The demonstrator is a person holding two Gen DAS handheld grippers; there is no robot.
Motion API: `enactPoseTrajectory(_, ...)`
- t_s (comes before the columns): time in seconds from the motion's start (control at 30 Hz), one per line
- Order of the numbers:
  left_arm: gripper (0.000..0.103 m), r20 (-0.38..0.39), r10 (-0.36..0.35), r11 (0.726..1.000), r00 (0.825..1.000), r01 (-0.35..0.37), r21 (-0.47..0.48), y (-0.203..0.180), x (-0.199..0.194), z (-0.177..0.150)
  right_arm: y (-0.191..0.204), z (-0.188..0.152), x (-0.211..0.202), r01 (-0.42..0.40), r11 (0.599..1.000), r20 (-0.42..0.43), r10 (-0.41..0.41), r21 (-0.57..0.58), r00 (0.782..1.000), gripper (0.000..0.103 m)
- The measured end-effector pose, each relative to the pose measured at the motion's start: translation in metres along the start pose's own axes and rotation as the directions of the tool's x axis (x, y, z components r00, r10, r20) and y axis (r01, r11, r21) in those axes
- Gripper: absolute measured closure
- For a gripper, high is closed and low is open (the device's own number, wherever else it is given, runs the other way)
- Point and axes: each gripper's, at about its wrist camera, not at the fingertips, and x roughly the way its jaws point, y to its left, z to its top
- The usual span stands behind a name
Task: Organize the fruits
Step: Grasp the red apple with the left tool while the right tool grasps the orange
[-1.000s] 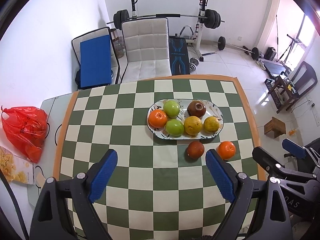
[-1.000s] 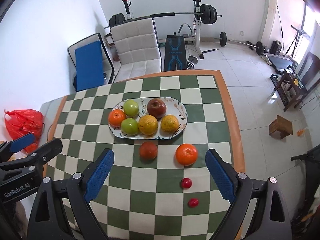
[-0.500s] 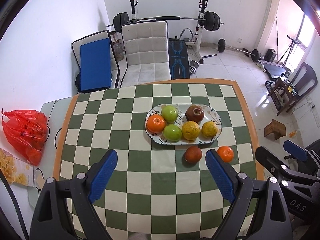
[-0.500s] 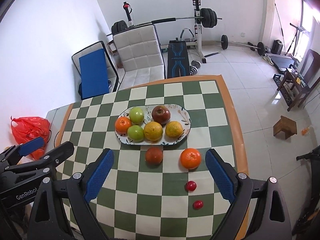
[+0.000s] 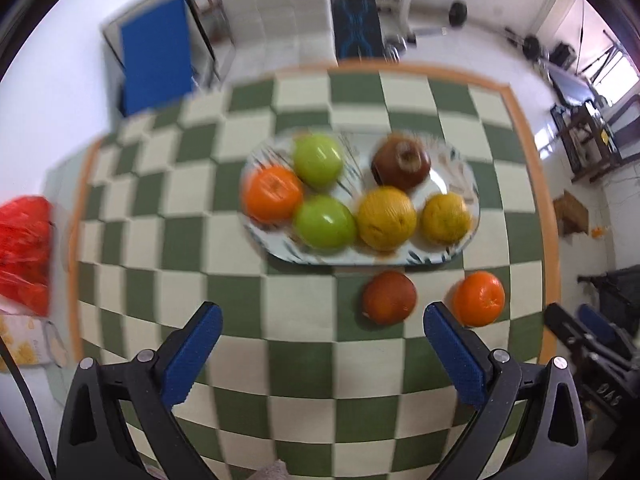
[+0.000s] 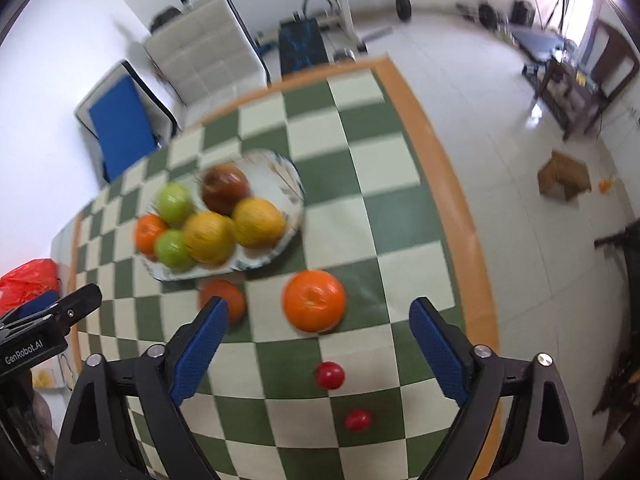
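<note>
An oval patterned plate (image 5: 460, 168) on the checkered table holds several fruits: green apples, oranges and a dark red apple (image 5: 401, 162). In front of it lie a loose reddish fruit (image 5: 389, 297) and a loose orange (image 5: 478, 298). My left gripper (image 5: 320, 324) is open and empty above the table, short of the plate. My right gripper (image 6: 319, 320) is open and empty, with the loose orange (image 6: 314, 301) just beyond its fingertips. The plate (image 6: 294, 184) and the reddish fruit (image 6: 228, 298) lie to its left. Two small red fruits (image 6: 329, 375) (image 6: 358, 420) lie between its fingers.
A red plastic bag (image 5: 24, 252) sits past the table's left edge. The table's orange border (image 6: 452, 208) runs along the right side. A white chair (image 5: 276, 4) and a blue-backed chair (image 5: 156, 64) stand behind the table, with gym gear beyond.
Both grippers have moved down and forward toward the table; the fruits look larger. The right gripper has swung right over the loose orange. Both stay open.
</note>
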Motion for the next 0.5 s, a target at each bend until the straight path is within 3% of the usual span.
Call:
enactPoseTrajectory(0.13,0.000,-0.126,-0.043,0.999,0.991,0.044,0.007,-0.021,0.049,0.005,-0.017,0.000,0.050,-0.045,0.997,-0.093,0.051,0.064,0.994,0.031)
enactPoseTrajectory(0.33,0.005,-0.226,-0.043,0.996,0.973,0.060,0.072,-0.047,0.098,0.001,-0.024,0.000,0.075,-0.068,0.993,-0.133,0.081,0.097,0.988,0.033)
enactPoseTrajectory(0.43,0.021,-0.235,-0.047,0.992,0.971,0.073,0.104,-0.057,0.110,-0.002,-0.025,0.002,0.082,-0.075,0.992,-0.141,0.089,0.104,0.986,0.033)
enactPoseTrajectory(0.5,0.051,-0.239,-0.054,0.989,0.970,0.084,0.119,-0.061,0.116,-0.005,-0.024,0.004,0.087,-0.078,0.991,-0.153,0.094,0.107,0.984,0.033)
